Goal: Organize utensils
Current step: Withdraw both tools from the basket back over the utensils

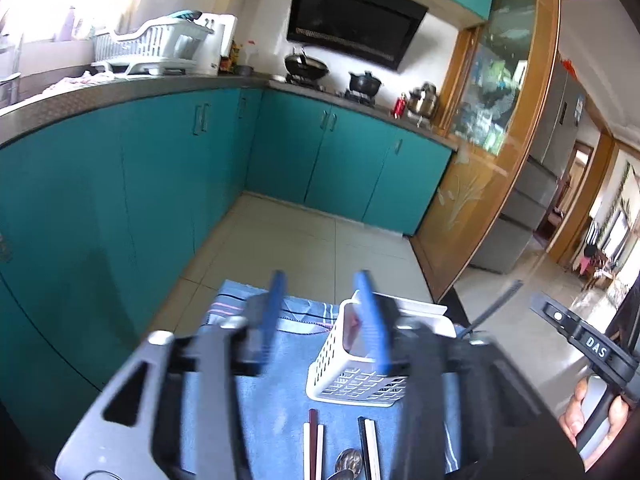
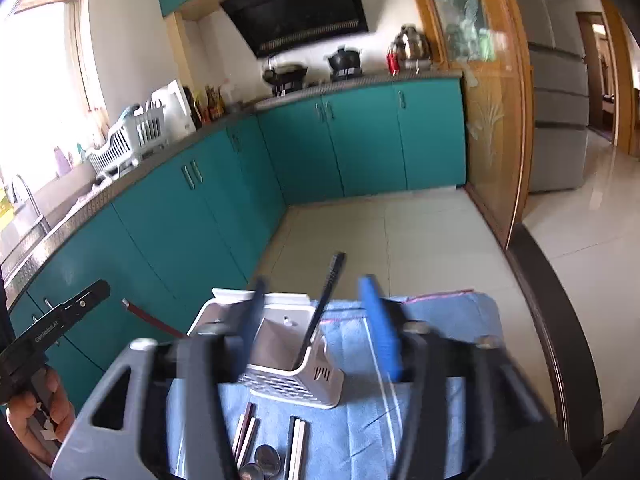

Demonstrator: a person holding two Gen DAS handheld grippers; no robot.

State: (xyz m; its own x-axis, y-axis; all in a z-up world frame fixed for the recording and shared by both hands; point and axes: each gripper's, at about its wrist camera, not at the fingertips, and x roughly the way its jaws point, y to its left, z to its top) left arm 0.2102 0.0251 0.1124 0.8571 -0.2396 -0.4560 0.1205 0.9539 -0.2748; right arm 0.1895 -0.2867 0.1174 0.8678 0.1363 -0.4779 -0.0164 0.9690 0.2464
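Observation:
A white slotted utensil holder (image 1: 352, 372) (image 2: 296, 364) stands on a blue cloth (image 1: 292, 344) (image 2: 432, 320). A dark utensil handle (image 2: 324, 300) sticks up out of it; it also shows in the left wrist view (image 1: 496, 304). A dark red chopstick (image 2: 150, 318) pokes out at the holder's left. In front of the holder lie two pairs of chopsticks (image 1: 314, 444) (image 2: 246, 436), (image 1: 370, 448) (image 2: 298, 446) and spoons (image 1: 348, 462) (image 2: 266, 458). My left gripper (image 1: 324, 320) is open and empty above the cloth. My right gripper (image 2: 316, 320) is open and empty, its fingers either side of the holder.
Teal cabinets (image 1: 120, 184) with a grey counter run along the left and back. A dish rack (image 1: 152, 44), a wok (image 1: 306, 66) and a pot (image 1: 364, 82) stand on the counter. A dark table edge (image 2: 556, 328) runs on the right. Tiled floor (image 1: 320, 240) lies beyond the cloth.

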